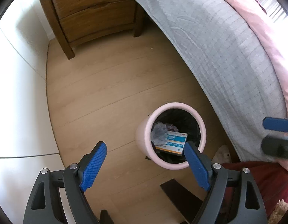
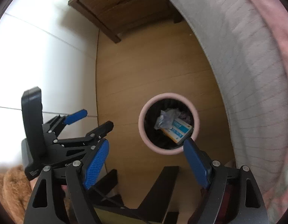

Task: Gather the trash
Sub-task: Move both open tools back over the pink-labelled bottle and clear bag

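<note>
Both your left gripper [image 1: 145, 169] and right gripper [image 2: 146, 166] hang spread and empty above the pink bin [image 2: 144, 128]; the medicine box [image 2: 178, 130] lies inside.

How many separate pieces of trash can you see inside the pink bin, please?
2: a blue-and-white carton lying tilted in the pink bin, and a crumpled clear wrapper resting partly on the carton's upper-left end. More may be hidden beneath them in the dark liner.
</note>
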`<action>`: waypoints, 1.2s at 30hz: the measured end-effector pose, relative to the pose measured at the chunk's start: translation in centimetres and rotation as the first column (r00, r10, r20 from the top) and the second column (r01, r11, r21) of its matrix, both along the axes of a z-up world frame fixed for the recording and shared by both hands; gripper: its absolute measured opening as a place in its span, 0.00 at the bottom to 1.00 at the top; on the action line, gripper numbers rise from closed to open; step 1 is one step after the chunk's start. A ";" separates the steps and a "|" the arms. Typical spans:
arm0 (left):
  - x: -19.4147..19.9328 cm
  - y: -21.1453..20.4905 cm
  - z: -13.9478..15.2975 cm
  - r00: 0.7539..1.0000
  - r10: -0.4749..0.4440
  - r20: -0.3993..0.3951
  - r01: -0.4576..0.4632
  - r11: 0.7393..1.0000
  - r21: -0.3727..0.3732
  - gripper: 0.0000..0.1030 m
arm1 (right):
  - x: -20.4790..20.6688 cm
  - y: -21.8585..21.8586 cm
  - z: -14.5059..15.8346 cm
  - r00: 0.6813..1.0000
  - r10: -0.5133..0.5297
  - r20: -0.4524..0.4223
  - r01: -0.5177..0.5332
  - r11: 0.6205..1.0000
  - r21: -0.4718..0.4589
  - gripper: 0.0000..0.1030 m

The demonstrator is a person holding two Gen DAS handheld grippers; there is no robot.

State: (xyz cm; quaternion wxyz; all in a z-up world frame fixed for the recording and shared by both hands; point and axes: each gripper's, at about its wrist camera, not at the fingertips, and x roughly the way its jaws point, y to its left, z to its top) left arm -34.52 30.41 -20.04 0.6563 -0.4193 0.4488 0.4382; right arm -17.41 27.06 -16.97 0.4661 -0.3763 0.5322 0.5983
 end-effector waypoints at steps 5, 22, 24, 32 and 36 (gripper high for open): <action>1.3 -0.4 0.7 0.999 -0.040 0.007 0.040 0.999 0.020 0.83 | 4.0 -2.0 2.5 0.991 -0.129 -0.034 0.129 0.991 0.021 0.78; 21.0 -6.1 15.0 0.836 -0.528 0.149 0.471 0.830 0.299 0.86 | 22.2 -25.8 17.0 0.759 -0.651 -0.025 0.617 0.706 0.347 0.78; 25.1 -8.2 16.8 0.776 -0.613 0.146 0.546 0.770 0.331 0.87 | 24.4 -28.9 17.9 0.702 -0.713 -0.008 0.664 0.650 0.370 0.78; 37.7 -15.7 22.4 0.590 -0.791 0.163 0.686 0.598 0.414 0.94 | 35.5 -40.3 19.8 0.422 -0.898 -0.125 0.848 0.342 0.406 0.78; 41.1 -18.6 22.9 0.549 -0.822 0.151 0.715 0.555 0.425 0.95 | 40.3 -41.4 20.3 0.372 -0.915 -0.159 0.866 0.280 0.414 0.79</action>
